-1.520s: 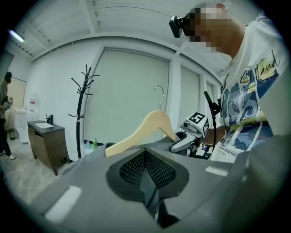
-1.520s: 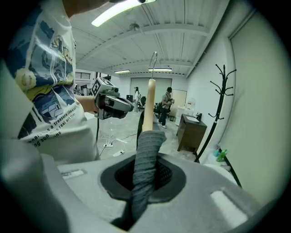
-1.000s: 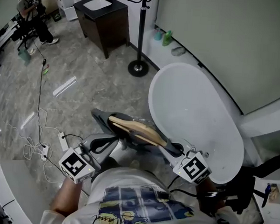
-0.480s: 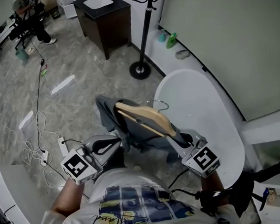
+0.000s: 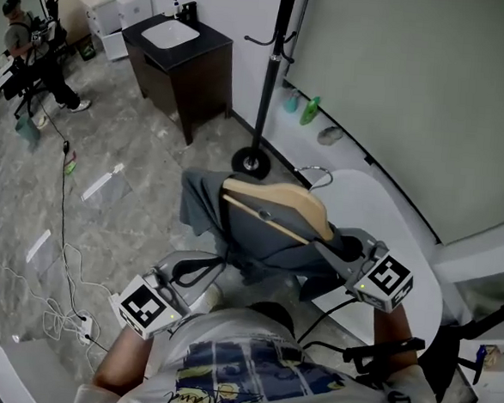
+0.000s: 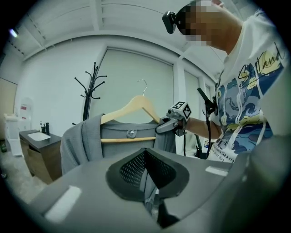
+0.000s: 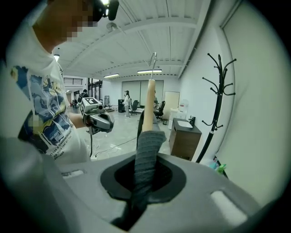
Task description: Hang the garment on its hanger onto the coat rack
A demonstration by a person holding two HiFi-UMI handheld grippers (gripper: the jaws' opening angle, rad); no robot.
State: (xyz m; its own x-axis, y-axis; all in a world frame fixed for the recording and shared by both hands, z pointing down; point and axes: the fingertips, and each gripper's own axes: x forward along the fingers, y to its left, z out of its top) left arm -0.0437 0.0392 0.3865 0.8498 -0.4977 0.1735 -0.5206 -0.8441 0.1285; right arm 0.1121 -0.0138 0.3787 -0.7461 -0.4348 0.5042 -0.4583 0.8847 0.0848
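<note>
The marbled floor [image 5: 142, 180] bears coat rack [image 5: 251, 162], dark cabinet [image 5: 192, 76] (and loose cables [image 5: 64, 311]).

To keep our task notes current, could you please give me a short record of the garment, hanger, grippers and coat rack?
garment: grey, draped on the wooden hanger, held aloft
hanger hook: free, on no peg
left gripper: fingers shut on the garment's cloth
right gripper: fingers shut on the garment near the hanger's end
coat rack: black, upright, beyond the garment, not touching it

— Where are you working?
— I'm working in a mock bathroom inside a lab hall: tub [image 5: 397, 222], vanity [image 5: 186, 62] and bottles [image 5: 309, 111] are standing here, cables [image 5: 62, 226] are trailing across the floor [image 5: 135, 218].
</note>
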